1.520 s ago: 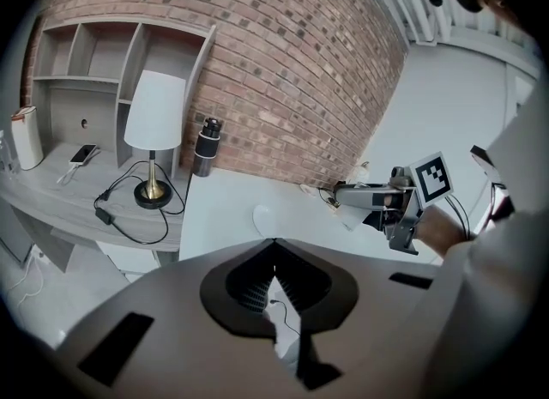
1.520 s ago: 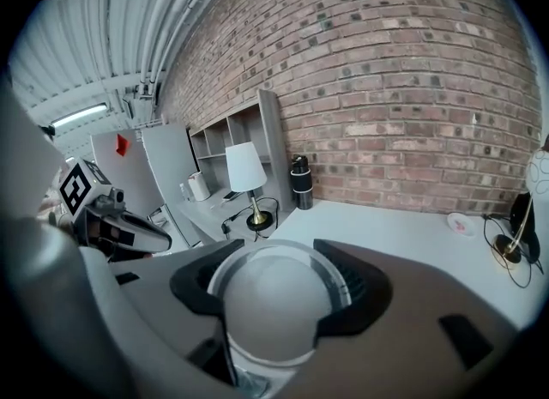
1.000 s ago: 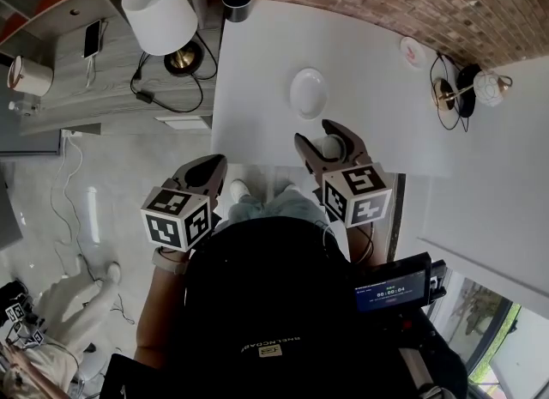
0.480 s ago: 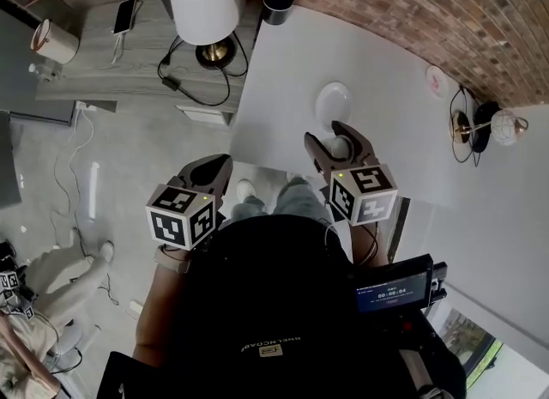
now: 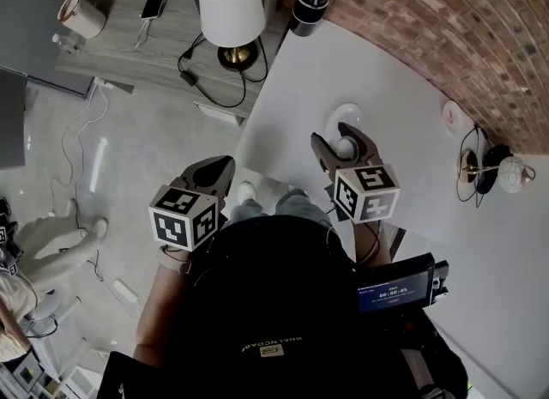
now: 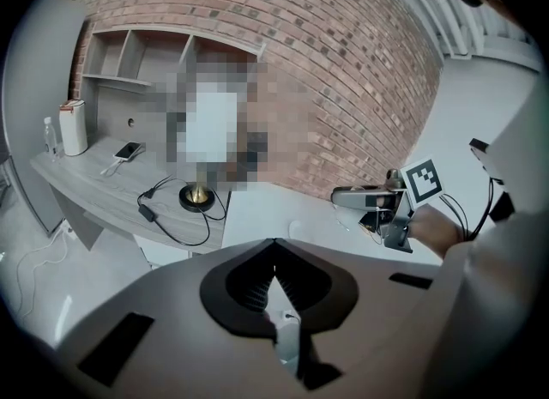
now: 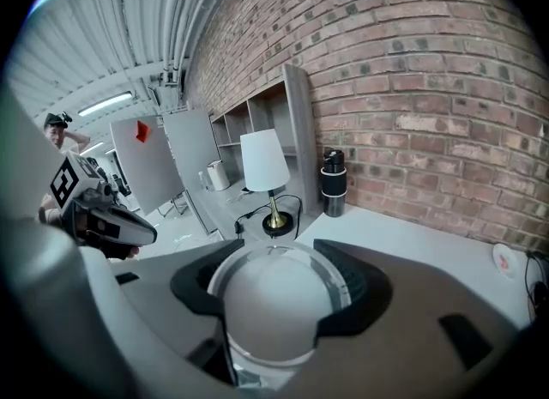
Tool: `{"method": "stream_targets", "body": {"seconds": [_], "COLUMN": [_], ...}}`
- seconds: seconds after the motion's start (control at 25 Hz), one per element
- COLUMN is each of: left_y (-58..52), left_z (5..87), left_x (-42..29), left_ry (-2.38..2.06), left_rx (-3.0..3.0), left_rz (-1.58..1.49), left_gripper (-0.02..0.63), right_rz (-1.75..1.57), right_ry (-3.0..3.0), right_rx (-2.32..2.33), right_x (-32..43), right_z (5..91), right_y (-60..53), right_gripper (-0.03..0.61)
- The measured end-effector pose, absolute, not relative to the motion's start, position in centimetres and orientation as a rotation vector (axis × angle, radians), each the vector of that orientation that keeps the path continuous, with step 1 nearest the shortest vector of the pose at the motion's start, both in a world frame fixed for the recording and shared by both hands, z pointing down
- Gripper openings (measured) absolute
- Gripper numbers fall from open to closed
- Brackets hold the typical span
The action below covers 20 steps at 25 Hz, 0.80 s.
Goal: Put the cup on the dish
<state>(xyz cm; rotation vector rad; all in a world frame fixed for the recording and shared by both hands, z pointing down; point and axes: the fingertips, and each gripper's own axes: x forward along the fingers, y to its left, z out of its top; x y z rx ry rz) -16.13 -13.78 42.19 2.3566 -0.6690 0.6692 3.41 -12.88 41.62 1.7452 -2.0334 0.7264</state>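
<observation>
Clearly, the right gripper (image 5: 344, 142) has its jaws closed around the cup (image 7: 270, 299), a pale rounded cup that fills the space between the two jaws. The grip seems to sit at the widest part, probably so that the cup does not slip down. The cup is held over the near part of the white table (image 5: 403, 157). The dish (image 5: 350, 114) lies just beyond it, at 12 o'clock from the cup, and the jaw tips partly cover it in the head view. How high the cup is over the dish cannot be judged. The left gripper (image 6: 276, 279) has its jaws pressed together with nothing between them. It hangs off the table edge at 8 o'clock from the right one, probably to keep out of the way. A short move forward and then down seems needed before release.
</observation>
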Motion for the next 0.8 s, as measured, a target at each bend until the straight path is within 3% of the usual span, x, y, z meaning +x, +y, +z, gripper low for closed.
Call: {"method": "stream_targets", "body": {"seconds": [0.8], "left_y": [-11.1], "left_z": [41.7], "left_x": [-13.0], "left_ry": [-0.935], "left_rx": [2.224], "left_rz": [0.678], "left_gripper": [0.006], "right_rz": [0.638], "right_ry": [-2.051], "right_rx": [1.544], "right_x": [9.6], "right_z": [46.8], "right_y": [-16.2], "right_gripper": [0.256]}}
